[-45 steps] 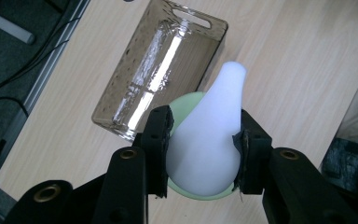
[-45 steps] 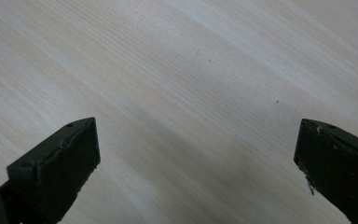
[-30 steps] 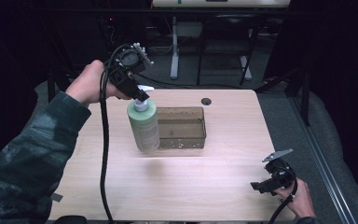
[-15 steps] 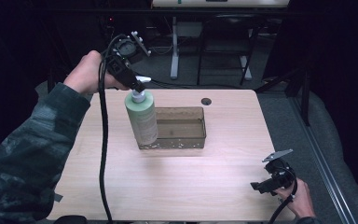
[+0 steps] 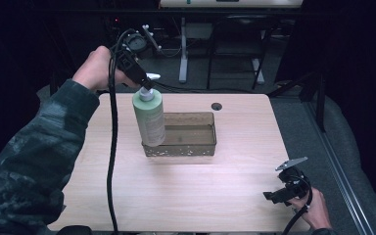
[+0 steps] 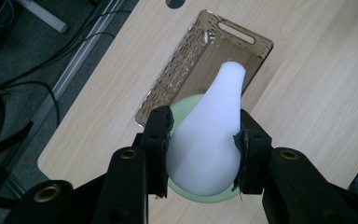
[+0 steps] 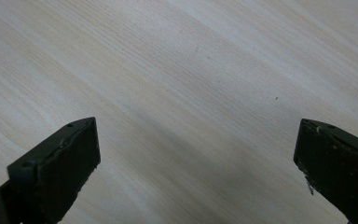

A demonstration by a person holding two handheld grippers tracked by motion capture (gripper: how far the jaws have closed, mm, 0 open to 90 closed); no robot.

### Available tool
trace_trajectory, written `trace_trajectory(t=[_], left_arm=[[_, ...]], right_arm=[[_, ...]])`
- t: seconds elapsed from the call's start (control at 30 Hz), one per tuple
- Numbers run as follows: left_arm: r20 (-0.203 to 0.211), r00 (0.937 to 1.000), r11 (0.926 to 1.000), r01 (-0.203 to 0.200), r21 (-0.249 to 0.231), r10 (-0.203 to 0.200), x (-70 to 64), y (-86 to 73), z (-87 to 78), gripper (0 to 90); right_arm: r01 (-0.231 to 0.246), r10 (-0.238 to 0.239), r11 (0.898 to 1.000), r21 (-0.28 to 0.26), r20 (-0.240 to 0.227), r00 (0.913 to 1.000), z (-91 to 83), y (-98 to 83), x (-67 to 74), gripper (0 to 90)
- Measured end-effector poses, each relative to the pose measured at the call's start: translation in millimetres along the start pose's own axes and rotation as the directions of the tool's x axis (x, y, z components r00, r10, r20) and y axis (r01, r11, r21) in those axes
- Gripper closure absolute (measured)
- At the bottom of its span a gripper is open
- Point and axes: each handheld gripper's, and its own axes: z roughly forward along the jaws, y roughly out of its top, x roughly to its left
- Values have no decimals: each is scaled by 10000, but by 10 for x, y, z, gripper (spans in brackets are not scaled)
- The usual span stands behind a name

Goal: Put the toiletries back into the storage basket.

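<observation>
A pale green pump bottle (image 5: 149,118) hangs tilted above the left end of a brown perforated tray (image 5: 196,149). My left gripper (image 5: 142,83) is shut on its white pump head (image 6: 208,140), which sits between both black jaws in the left gripper view, the green body (image 6: 182,108) showing below it. The bottle's base is over the tray's left rim. My right gripper (image 5: 280,194) rests low near the table's front right corner, its jaws wide apart over bare wood (image 7: 186,93) with nothing between them.
The light wooden table (image 5: 186,196) has a round cable hole (image 5: 217,106) behind the tray. A thick black cable (image 5: 111,161) trails down from the left gripper across the table's left side. Dark floor, desk legs and cables lie beyond the far edge.
The left gripper has lifted the bottle and carried it to the right, from beside the tray to over its left end. The right gripper has stayed in place.
</observation>
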Motion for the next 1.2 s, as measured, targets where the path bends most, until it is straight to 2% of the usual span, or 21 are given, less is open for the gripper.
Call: trace_trajectory(t=[0.37,0.6,0.87,1.2], left_arm=[[37,9997,9997,229,-37,-228,98,66,34,629],[-242,9991,9994,347,41,-345,161,103,109,629],[-303,9980,9984,555,125,-551,246,124,197,629],[-359,9958,9965,835,-100,-838,325,152,314,628]], right_arm=[[33,-33,10000,34,18,10000,3,2,-2,0],[44,-45,10000,26,66,10000,-1,1,-2,1],[28,-28,10000,20,7,10000,4,3,-3,1],[33,-33,10000,-52,19,10000,-5,2,3,1]])
